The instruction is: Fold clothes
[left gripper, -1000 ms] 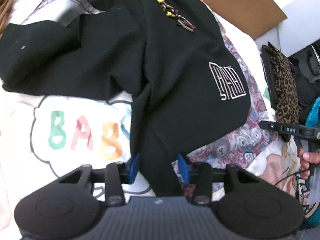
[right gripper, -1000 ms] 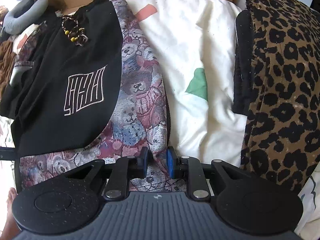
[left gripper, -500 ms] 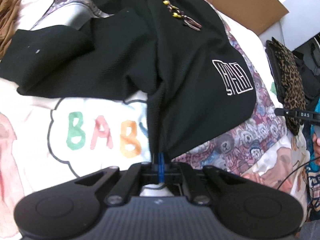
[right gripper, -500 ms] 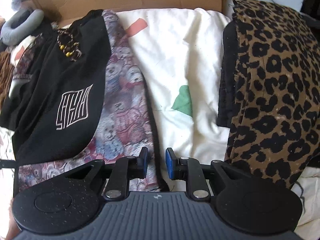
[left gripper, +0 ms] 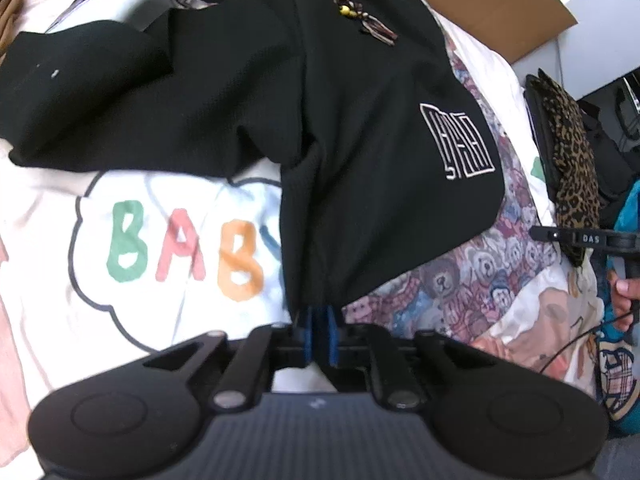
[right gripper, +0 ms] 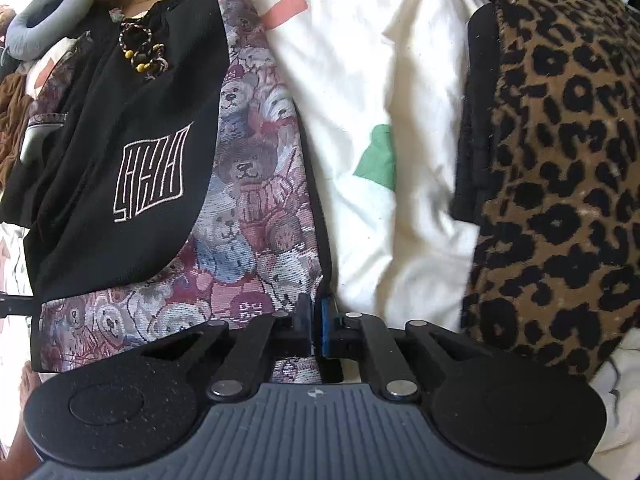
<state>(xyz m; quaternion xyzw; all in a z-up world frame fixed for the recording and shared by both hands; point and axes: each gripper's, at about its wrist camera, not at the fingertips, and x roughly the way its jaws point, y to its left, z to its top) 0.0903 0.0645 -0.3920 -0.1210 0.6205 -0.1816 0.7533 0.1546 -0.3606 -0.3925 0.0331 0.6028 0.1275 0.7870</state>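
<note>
Left wrist view: my left gripper (left gripper: 319, 334), eased slightly, pinches the black shorts' (left gripper: 360, 128) hem, leg running away up-frame; my right gripper (right gripper: 317, 330), just shut, nips the teddy-bear fabric's (right gripper: 248, 216) edge.

left gripper (left gripper: 319, 334) pinching black shorts (left gripper: 360, 140) hem

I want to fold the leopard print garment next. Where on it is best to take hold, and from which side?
Probably take the leopard print garment by its black-lined edge, coming in from the white blanket side. That edge lies exposed and clear of the other clothes, while the rest mounds up and runs out of view.
</note>
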